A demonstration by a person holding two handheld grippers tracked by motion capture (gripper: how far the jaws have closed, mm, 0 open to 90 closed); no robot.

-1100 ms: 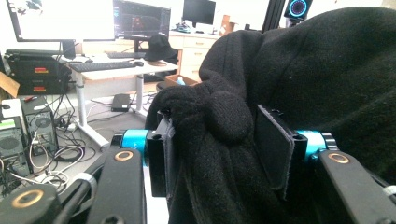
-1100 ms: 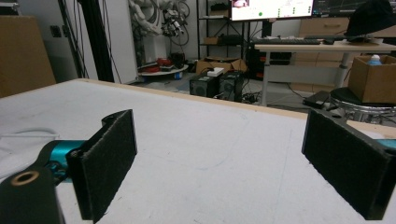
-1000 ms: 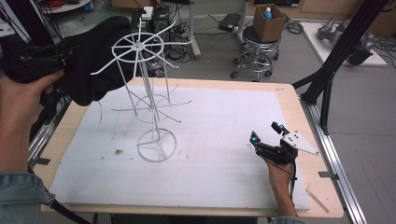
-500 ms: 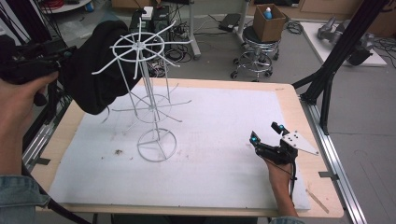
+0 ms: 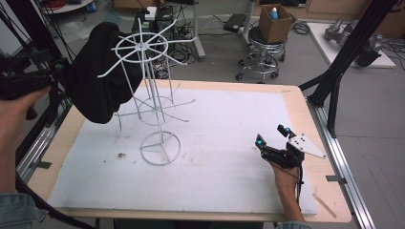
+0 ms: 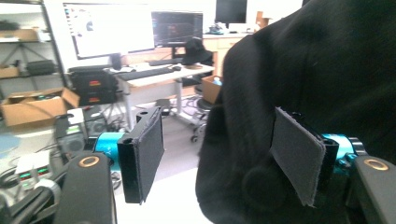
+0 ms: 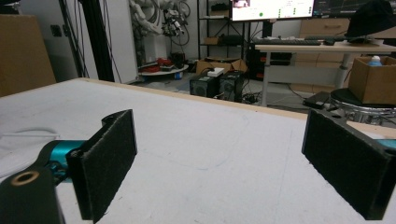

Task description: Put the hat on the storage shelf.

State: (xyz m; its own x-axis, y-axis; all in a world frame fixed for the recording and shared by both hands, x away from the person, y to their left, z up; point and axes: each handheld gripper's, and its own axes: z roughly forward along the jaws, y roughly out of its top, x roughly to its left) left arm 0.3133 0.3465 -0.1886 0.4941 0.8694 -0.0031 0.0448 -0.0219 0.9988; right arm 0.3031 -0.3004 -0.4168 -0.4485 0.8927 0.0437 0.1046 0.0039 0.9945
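Note:
A white wire display rack (image 5: 153,98) stands on the white-covered table (image 5: 229,124). A black garment (image 5: 95,90) hangs over its upper left arms and droops past the table's left edge. My left gripper (image 5: 58,67) is held at the far left, just short of the garment. Its jaws have just been opening. In the left gripper view the left gripper (image 6: 219,144) stands open, with the garment (image 6: 317,70) close ahead and the pads (image 6: 296,156) not pressing on it. My right gripper (image 5: 271,135) rests on the table at the right. The right gripper (image 7: 219,154) is open and holds nothing.
Black frame posts (image 5: 334,71) rise beside the table's right edge and a metal rail (image 5: 341,157) runs along it. A stool with a cardboard box (image 5: 274,21) stands behind the table. Small crumbs (image 5: 120,155) lie near the rack's ring base (image 5: 161,149).
My left gripper has let go of the black garment and drawn back to the left. The garment now hangs from the rack by itself. The right gripper has not moved.

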